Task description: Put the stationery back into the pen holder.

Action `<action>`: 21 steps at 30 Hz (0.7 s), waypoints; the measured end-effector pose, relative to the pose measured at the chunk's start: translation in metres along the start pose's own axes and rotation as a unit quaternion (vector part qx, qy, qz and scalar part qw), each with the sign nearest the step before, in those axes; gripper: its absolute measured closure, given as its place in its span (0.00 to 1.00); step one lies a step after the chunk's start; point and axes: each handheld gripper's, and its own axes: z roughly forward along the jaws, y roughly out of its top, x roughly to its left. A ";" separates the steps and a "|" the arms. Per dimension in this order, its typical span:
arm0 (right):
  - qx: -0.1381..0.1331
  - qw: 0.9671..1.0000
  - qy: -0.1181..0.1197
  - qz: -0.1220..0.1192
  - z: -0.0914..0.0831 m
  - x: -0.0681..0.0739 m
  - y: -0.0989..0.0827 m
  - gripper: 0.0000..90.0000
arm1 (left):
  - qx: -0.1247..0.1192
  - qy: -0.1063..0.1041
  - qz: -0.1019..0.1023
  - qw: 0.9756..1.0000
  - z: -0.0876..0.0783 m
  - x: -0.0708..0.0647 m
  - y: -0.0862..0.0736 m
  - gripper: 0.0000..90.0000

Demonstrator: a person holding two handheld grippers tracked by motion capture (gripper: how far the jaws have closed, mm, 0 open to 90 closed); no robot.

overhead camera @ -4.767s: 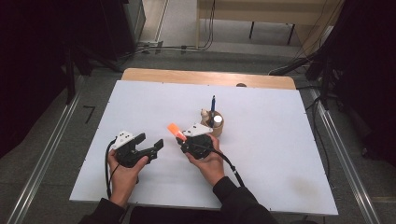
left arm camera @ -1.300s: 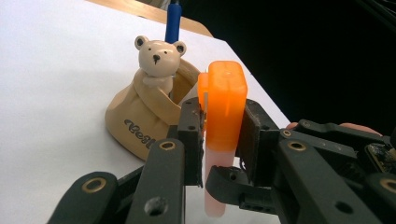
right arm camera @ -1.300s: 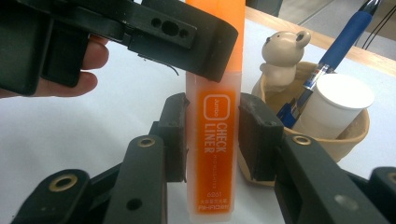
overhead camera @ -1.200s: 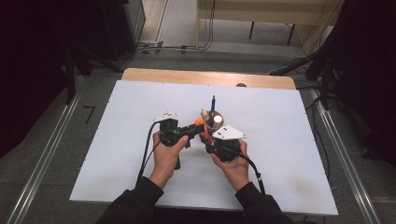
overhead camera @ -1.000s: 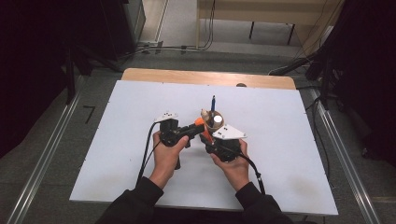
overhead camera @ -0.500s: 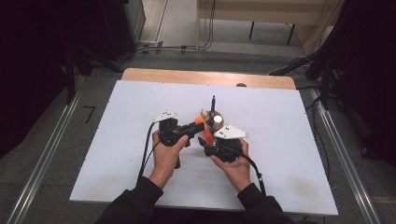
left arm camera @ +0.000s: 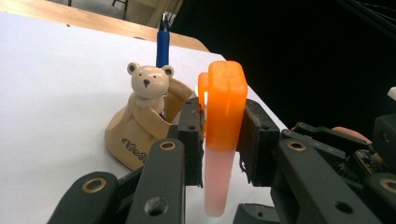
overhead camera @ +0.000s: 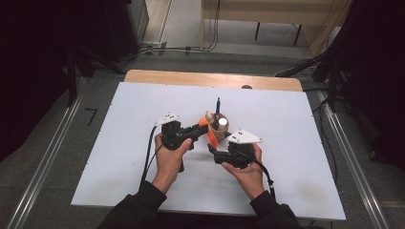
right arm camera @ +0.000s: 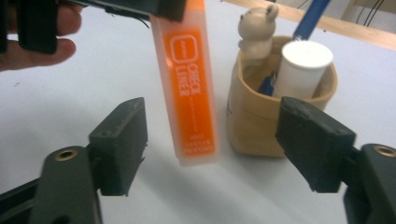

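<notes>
An orange marker (left arm camera: 224, 112) with a clear cap end hangs downward, and my left gripper (left arm camera: 223, 140) is shut on its upper part. It is an orange bar (overhead camera: 210, 135) in the high view, just left of the bear-shaped pen holder (overhead camera: 219, 125). My right gripper (right arm camera: 212, 144) stands open below the marker (right arm camera: 189, 88). Its jaws have just been opening; the marker's lower end hangs between them and the pads do not touch it. In the high view the right gripper (overhead camera: 212, 151) sits just in front of the left gripper (overhead camera: 203, 128).
The tan holder (right arm camera: 275, 116) carries a small bear figure (left arm camera: 148, 81), a blue pen (left arm camera: 162, 42) and a white cylinder (right arm camera: 303, 67). It stands on the white table top (overhead camera: 119, 143), whose wooden far edge (overhead camera: 210, 78) shows behind.
At first the right gripper held the marker, with the left gripper off to the left. The left gripper then took hold of it. The right jaws have spread wide and let it go.
</notes>
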 end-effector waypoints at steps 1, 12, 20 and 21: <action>0.001 1.000 0.000 0.002 -0.001 -0.001 -0.001 0.24 | 0.000 0.000 0.000 1.000 0.000 0.000 0.000 0.81; 0.007 1.000 -0.002 0.012 -0.012 -0.012 -0.010 0.21 | -0.001 0.001 0.000 1.000 -0.001 0.000 0.000 0.81; 0.014 1.000 -0.010 0.017 -0.014 -0.019 -0.015 0.21 | -0.005 0.001 -0.001 1.000 -0.002 0.001 0.002 0.81; 0.015 1.000 -0.010 0.018 -0.014 -0.020 -0.015 0.21 | -0.006 0.002 -0.002 1.000 -0.002 0.001 0.002 0.81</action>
